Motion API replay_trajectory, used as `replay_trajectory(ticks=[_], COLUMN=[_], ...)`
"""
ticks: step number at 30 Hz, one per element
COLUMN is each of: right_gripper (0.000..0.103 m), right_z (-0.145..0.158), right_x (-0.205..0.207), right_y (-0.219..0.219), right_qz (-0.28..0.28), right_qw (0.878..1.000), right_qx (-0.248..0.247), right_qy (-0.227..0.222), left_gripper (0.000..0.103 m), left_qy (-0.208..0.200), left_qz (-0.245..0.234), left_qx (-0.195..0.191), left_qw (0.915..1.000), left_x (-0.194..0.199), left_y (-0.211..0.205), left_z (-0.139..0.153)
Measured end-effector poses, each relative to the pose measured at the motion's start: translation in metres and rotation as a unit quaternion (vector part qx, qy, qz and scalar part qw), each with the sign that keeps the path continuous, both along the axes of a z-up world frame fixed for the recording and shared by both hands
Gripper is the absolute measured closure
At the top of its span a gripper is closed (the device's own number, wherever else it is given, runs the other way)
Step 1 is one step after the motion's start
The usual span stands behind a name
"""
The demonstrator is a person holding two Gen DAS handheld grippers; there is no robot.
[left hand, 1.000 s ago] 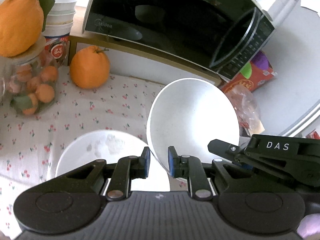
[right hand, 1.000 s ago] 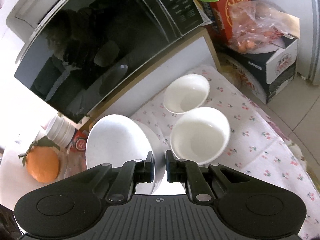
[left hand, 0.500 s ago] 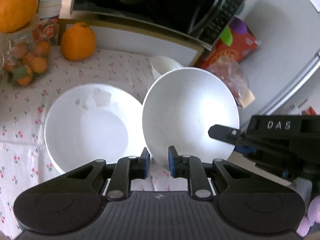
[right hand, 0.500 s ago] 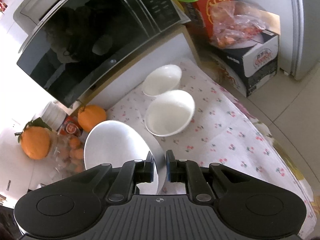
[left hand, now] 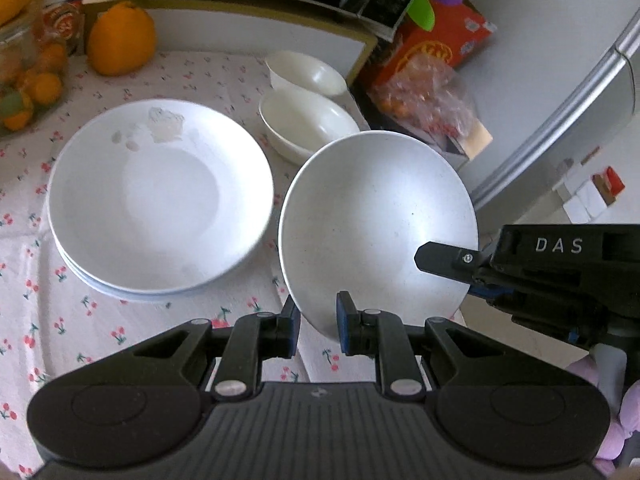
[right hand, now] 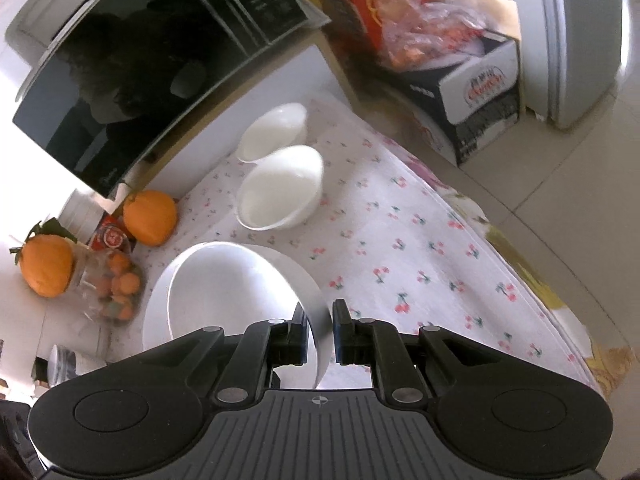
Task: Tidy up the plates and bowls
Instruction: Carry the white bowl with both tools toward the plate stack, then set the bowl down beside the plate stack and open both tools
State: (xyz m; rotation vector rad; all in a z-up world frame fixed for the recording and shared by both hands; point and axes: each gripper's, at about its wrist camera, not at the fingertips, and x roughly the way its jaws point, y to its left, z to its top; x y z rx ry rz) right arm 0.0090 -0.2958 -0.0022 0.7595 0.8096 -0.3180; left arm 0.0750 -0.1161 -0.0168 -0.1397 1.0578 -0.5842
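Cherry-print tabletop [left hand: 132,320] is now showing fully: both grippers, left gripper [left hand: 318,326] and right gripper [right hand: 320,334], each clamping the held plate [left hand: 378,224], are lowering it beside the plate stack [left hand: 160,200], nearing stacking.

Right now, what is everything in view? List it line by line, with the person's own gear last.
held plate: one, white, tilted, gripped at two rim spots
stacked plates: at least two, white, on the cloth
bowls: two, white, side by side behind the plates
tablecloth: one, white with cherries
large oranges: two, one on the cloth, one atop the jar
jar: one, clear, holding small oranges
microwave: one, black door
red box: one, beside the microwave
left gripper: black, shut on held plate
right gripper: black, shut on held plate
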Motion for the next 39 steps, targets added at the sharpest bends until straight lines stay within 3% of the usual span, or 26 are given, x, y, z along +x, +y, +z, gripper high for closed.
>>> replay_trajectory(ticks=[11, 28, 39], right_gripper=[0.09, 0.09, 0.087], right_z=[-0.019, -0.046, -0.061], right_x=[-0.011, -0.001, 0.01], right_y=[-0.018, -0.027, -0.04], right_qz=[-0.005, -0.006, -0.017], right_qw=[0.999, 0.996, 0.995], right_qx=[0.025, 0.055, 0.071], right_qy=[0.026, 0.066, 0.066], left_gripper=[0.085, 0.085, 0.082], left_qy=[0.027, 0.058, 0.049], left_qz=[-0.022, -0.018, -0.004], left_qx=[0.001, 0.014, 0.006], left_qw=[0.9994, 0.9981, 0.9988], left_x=[-0.011, 0.004, 0.012], left_y=[-0.011, -0.023, -0.025], left_z=[-0.017, -0.038, -0.042])
